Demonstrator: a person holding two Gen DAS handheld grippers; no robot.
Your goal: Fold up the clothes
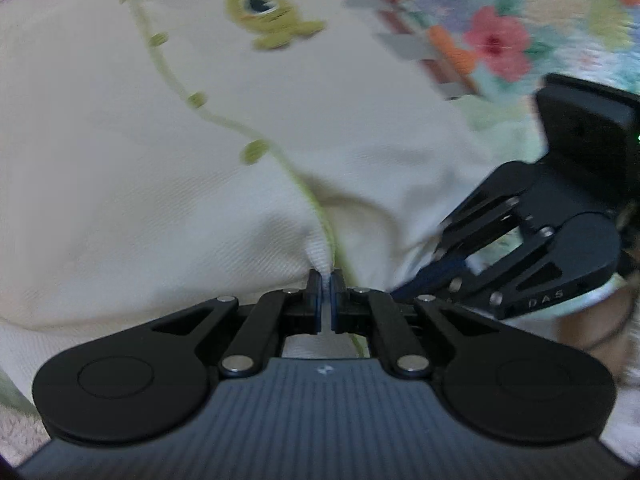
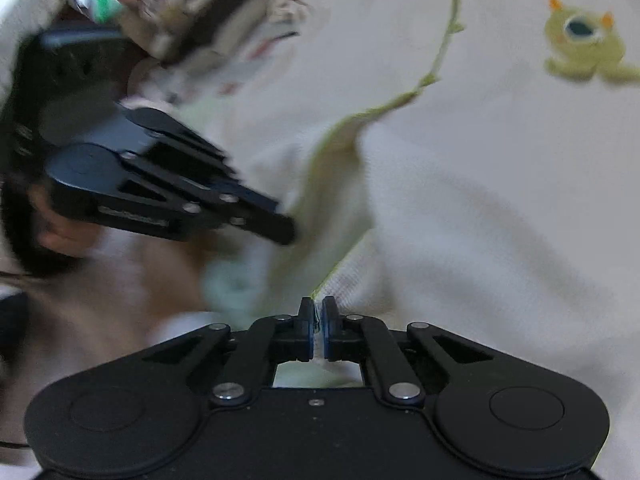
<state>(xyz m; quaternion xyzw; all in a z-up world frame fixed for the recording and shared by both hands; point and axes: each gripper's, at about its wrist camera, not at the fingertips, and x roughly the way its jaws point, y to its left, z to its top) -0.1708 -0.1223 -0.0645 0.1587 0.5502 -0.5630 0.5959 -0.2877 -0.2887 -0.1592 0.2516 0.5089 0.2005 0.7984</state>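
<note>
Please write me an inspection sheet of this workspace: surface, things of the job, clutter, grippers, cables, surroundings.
Surface: floral cloth under the work.
Job's things: cream garment, green trim, green monster patch.
Clutter: blurred pile of other fabrics beyond the garment.
Grippers: left gripper and right gripper both shut on the garment's edge, close together.
Cables: nothing seen.
Surroundings: a hand behind the left gripper; the rest is blurred.

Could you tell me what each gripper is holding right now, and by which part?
Both hold the cream garment: the left gripper and the right gripper each have their jaws shut on its green-trimmed edge.
</note>
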